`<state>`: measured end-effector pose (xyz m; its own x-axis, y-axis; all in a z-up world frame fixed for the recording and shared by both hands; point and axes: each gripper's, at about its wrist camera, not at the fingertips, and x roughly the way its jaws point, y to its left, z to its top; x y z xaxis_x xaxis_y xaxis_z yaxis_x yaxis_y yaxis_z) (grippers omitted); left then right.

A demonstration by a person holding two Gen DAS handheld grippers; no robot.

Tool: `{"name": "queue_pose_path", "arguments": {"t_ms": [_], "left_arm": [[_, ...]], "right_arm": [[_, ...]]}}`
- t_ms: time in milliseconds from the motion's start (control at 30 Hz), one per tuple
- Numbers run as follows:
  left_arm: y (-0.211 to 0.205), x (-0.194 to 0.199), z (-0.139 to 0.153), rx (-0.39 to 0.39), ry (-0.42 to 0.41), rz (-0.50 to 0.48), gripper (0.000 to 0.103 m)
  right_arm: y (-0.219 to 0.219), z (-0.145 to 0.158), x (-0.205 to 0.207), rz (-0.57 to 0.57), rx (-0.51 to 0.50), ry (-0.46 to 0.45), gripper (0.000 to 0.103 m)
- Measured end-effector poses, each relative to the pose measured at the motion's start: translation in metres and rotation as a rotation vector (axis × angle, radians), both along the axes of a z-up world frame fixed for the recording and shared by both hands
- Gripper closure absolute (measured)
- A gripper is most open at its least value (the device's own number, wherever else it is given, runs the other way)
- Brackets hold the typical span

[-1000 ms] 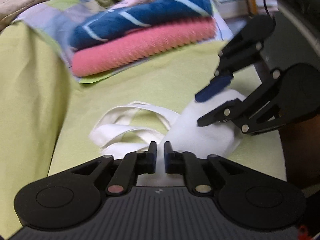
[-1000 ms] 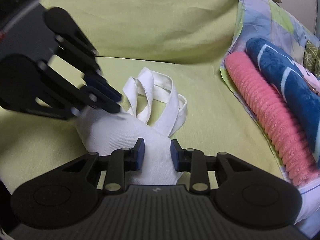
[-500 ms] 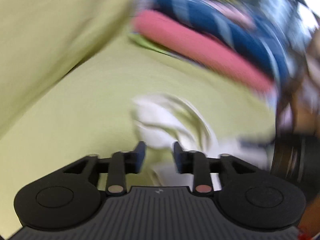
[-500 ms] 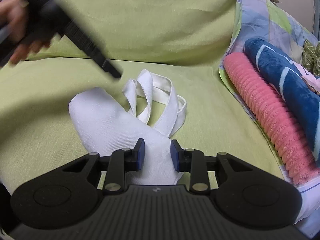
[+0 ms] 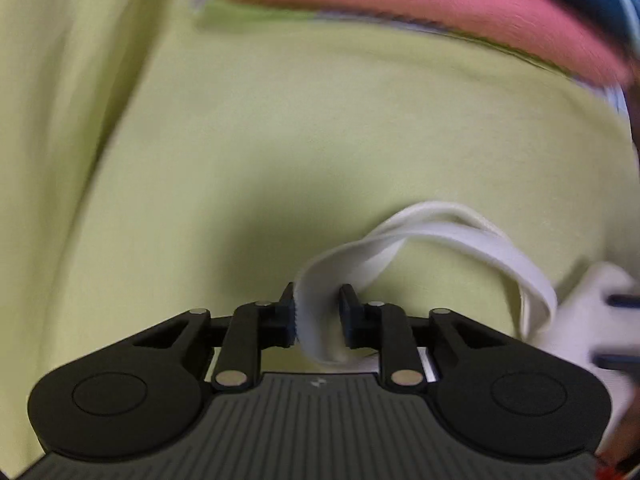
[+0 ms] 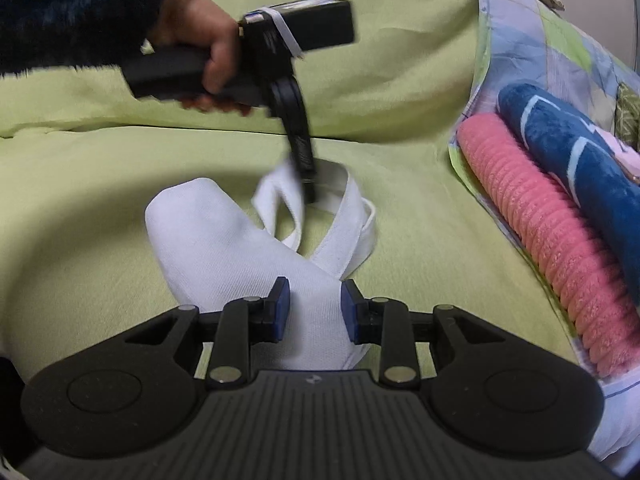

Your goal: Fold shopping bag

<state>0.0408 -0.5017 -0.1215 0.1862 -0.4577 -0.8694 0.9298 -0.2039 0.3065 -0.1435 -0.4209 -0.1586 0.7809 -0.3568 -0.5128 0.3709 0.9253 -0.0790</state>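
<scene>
Green cloth (image 6: 80, 208) covers the seat and the cushion behind it, and everything lies on that. Farthest left in my right wrist view is my dark fuzzy sleeve (image 6: 80, 12), then my left hand (image 6: 200, 52) wrapped round the black handle of my left gripper (image 6: 306, 184), which points down into the handles. The white shopping bag (image 6: 224, 240) lies crumpled on the seat, its body running from the middle of the seat back toward me and passing between the pads of my right gripper (image 6: 314, 312). Those pads stand spread, one on each side of the cloth with a gap showing; I cannot tell whether they touch it. The bag looks flat; whether anything is inside it I cannot tell.

The bag's two strap handles (image 6: 352, 220) loop outward from its mouth, crossing one another. In my left wrist view, my left gripper (image 5: 318, 316) has its jaws parted with one strap (image 5: 316, 320) running down between them, lying against the left pad and clear of the right one. That view is blurred.

Farther right, on a patchwork sheet (image 6: 520, 40), sits a stack of folded textiles: a pink ribbed towel (image 6: 552, 240) nearer the bag, and a blue towel with pale stripes (image 6: 580, 160) beside it.
</scene>
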Motion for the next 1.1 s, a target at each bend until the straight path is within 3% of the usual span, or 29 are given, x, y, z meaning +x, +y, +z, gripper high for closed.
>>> {"name": "queue_pose_path", "arguments": {"t_ms": [33, 67, 133, 167, 233, 333, 367, 433, 467, 500, 567, 667, 767, 867, 933, 967, 1000, 1067, 1100], "left_arm": [[-0.003, -0.014, -0.002, -0.039, -0.070, -0.073, 0.084], [-0.007, -0.024, 0.000, -0.079, -0.080, -0.118, 0.086], [-0.018, -0.036, 0.010, -0.161, 0.007, -0.160, 0.087], [-0.023, -0.042, 0.015, -0.202, 0.050, -0.180, 0.078], [-0.037, -0.051, 0.008, -0.180, 0.041, -0.189, 0.078], [-0.050, -0.052, -0.019, -0.074, -0.114, -0.203, 0.080], [-0.050, -0.045, -0.015, -0.062, -0.083, -0.181, 0.080], [-0.041, -0.032, 0.007, -0.059, 0.063, -0.126, 0.077], [-0.036, -0.026, 0.019, -0.060, 0.127, -0.108, 0.061], [-0.031, -0.020, 0.031, -0.061, 0.177, -0.100, 0.057], [-0.014, -0.006, 0.056, -0.095, 0.229, -0.075, 0.047], [0.014, 0.027, 0.079, -0.122, 0.321, 0.006, 0.044], [0.026, 0.044, 0.077, -0.121, 0.326, 0.105, 0.045], [0.019, 0.042, 0.044, -0.033, 0.316, 0.128, 0.046], [0.014, 0.039, 0.022, 0.022, 0.299, 0.129, 0.054], [0.011, 0.034, 0.011, 0.044, 0.276, 0.111, 0.084], [0.008, 0.028, 0.003, 0.048, 0.241, 0.088, 0.102], [0.004, 0.016, -0.009, 0.019, 0.152, 0.034, 0.103], [0.001, 0.012, -0.008, -0.007, 0.157, 0.017, 0.103]], "right_arm": [[-0.001, 0.000, 0.000, 0.002, 0.005, 0.000, 0.076], [-0.002, 0.000, 0.000, 0.003, 0.011, -0.001, 0.076], [-0.004, 0.000, 0.001, 0.008, 0.016, 0.001, 0.076], [-0.005, 0.000, 0.001, 0.005, 0.024, -0.001, 0.076], [-0.006, 0.001, 0.002, 0.002, 0.032, 0.000, 0.076], [-0.006, 0.001, 0.004, -0.008, 0.037, 0.005, 0.076], [-0.006, 0.002, 0.004, -0.011, 0.041, 0.005, 0.076], [-0.007, 0.002, 0.004, -0.016, 0.049, 0.002, 0.076], [-0.007, 0.002, 0.005, -0.017, 0.052, 0.001, 0.076], [-0.007, 0.002, 0.005, -0.017, 0.053, 0.002, 0.076], [-0.006, 0.002, 0.005, -0.021, 0.051, 0.000, 0.076], [-0.005, 0.001, 0.004, -0.030, 0.052, -0.007, 0.076], [-0.001, 0.001, 0.006, -0.047, 0.043, -0.011, 0.076], [-0.001, 0.000, 0.005, -0.058, 0.040, -0.012, 0.076], [0.001, 0.000, 0.005, -0.058, 0.035, -0.010, 0.076], [0.000, 0.001, 0.006, -0.058, 0.033, -0.008, 0.076], [0.000, 0.001, 0.006, -0.056, 0.032, -0.005, 0.076], [0.001, 0.001, 0.007, -0.055, 0.028, 0.003, 0.076], [0.001, 0.001, 0.007, -0.055, 0.025, 0.006, 0.076]]}}
